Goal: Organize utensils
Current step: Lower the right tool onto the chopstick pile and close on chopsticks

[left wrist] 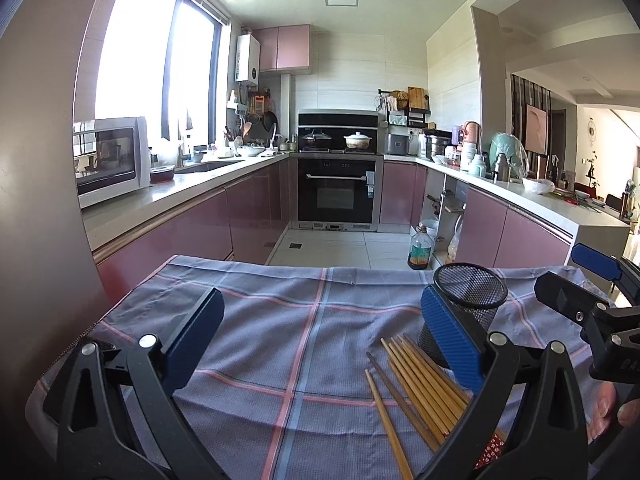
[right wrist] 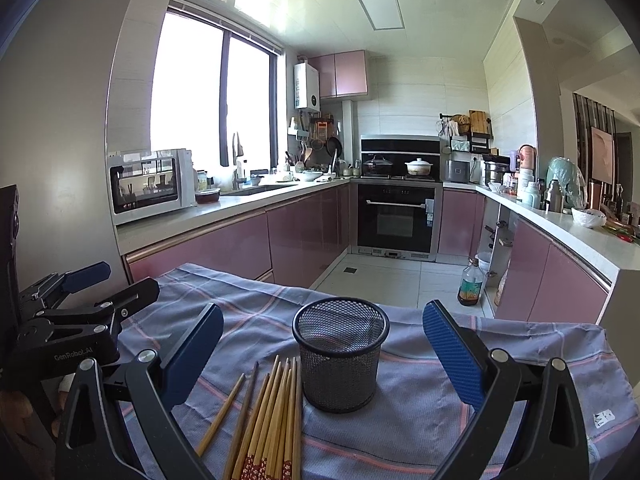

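Jaws apart, empty, both: left gripper (left wrist: 320, 340), right gripper (right wrist: 324, 348). Bamboo chopsticks (right wrist: 272, 412) beside mesh holder (right wrist: 340, 360), ends cut off; holder partly hidden in left view.

about nine chopsticks (right wrist: 276, 408), one mesh cup (right wrist: 340, 356)

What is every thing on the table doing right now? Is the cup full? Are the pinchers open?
Mesh cup: upright on the cloth, empty.
Chopsticks: lying loose in a bunch beside the cup, none inside it.
Checked cloth: spread flat over the table.
Left gripper: open, holding nothing.
Right gripper: open, holding nothing.
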`<state>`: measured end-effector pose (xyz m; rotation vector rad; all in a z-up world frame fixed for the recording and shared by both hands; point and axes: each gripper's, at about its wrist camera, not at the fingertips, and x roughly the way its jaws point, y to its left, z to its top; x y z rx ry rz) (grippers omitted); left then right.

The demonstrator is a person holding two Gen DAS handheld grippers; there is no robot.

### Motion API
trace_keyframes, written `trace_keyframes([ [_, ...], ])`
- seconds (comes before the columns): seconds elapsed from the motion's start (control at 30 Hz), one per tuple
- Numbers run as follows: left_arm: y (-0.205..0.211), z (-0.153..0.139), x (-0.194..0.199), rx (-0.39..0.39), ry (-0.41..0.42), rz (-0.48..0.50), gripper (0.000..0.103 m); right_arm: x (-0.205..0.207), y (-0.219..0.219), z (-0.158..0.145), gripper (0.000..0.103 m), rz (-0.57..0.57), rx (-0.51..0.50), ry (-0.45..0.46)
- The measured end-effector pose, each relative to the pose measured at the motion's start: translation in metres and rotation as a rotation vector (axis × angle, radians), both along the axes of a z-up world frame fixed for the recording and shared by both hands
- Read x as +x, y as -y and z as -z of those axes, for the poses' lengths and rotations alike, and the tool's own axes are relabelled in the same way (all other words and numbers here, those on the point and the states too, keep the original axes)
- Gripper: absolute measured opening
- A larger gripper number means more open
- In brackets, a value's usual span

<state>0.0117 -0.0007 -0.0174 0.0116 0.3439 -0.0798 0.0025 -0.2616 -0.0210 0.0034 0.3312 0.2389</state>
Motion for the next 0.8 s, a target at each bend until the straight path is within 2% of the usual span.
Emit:
trace_keyframes([
  [0.17, 0.006, 0.016, 0.009, 0.037, -0.076, 0.032, 0.097, 0.008, 0.003, 0.018, 0.095, -0.039, -0.020, -0.100],
  [0.33, 0.021, 0.037, 0.020, 0.110, -0.165, 0.068, 0.097, 0.022, -0.008, 0.041, 0.084, -0.089, -0.079, -0.231],
  [0.53, 0.034, 0.067, 0.032, 0.150, -0.265, 0.112, 0.087, 0.041, -0.018, 0.068, 0.064, -0.124, -0.125, -0.387],
  [0.67, 0.038, 0.085, 0.044, 0.130, -0.347, 0.149, 0.076, 0.050, -0.021, 0.078, 0.058, -0.133, -0.137, -0.447],
  [0.8, 0.042, 0.100, 0.052, 0.130, -0.410, 0.156, 0.064, 0.057, -0.021, 0.086, 0.042, -0.139, -0.141, -0.488],
])
